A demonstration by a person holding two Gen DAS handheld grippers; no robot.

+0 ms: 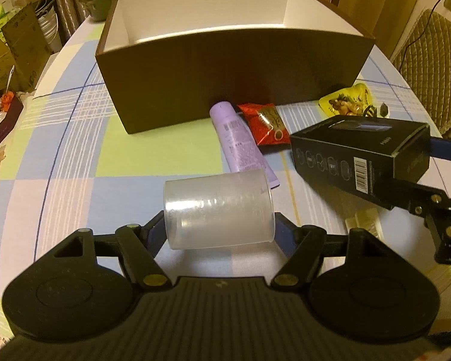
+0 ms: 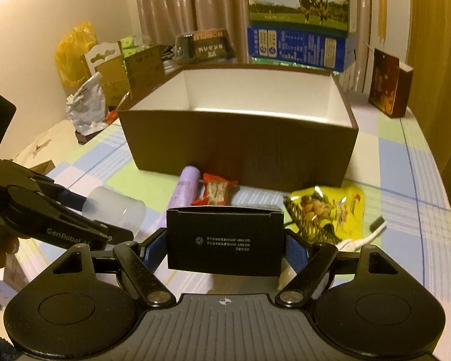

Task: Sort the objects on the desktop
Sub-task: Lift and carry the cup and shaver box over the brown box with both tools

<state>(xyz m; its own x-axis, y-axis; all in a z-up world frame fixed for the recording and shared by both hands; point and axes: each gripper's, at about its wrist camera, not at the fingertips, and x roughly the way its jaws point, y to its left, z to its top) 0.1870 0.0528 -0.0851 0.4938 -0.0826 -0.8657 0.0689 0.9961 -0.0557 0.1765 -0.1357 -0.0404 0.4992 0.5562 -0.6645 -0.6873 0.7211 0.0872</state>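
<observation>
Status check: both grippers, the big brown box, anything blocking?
Left gripper clamps translucent plastic cup; right gripper clamps black carton. Open brown box looks empty. Purple tube, red packet lie before it.

Left gripper (image 1: pixel 219 225) clamps a clear plastic cup (image 1: pixel 219 210), held on its side. Beyond it, purple tube (image 1: pixel 240 144) and red packet (image 1: pixel 266 124) lie on the checked tablecloth (image 1: pixel 75 150) before the open brown box (image 1: pixel 225 60). Right: right gripper (image 1: pixel 415 174) holds a black carton (image 1: pixel 357 153). Yellow packet (image 1: pixel 345 102) far right.
</observation>
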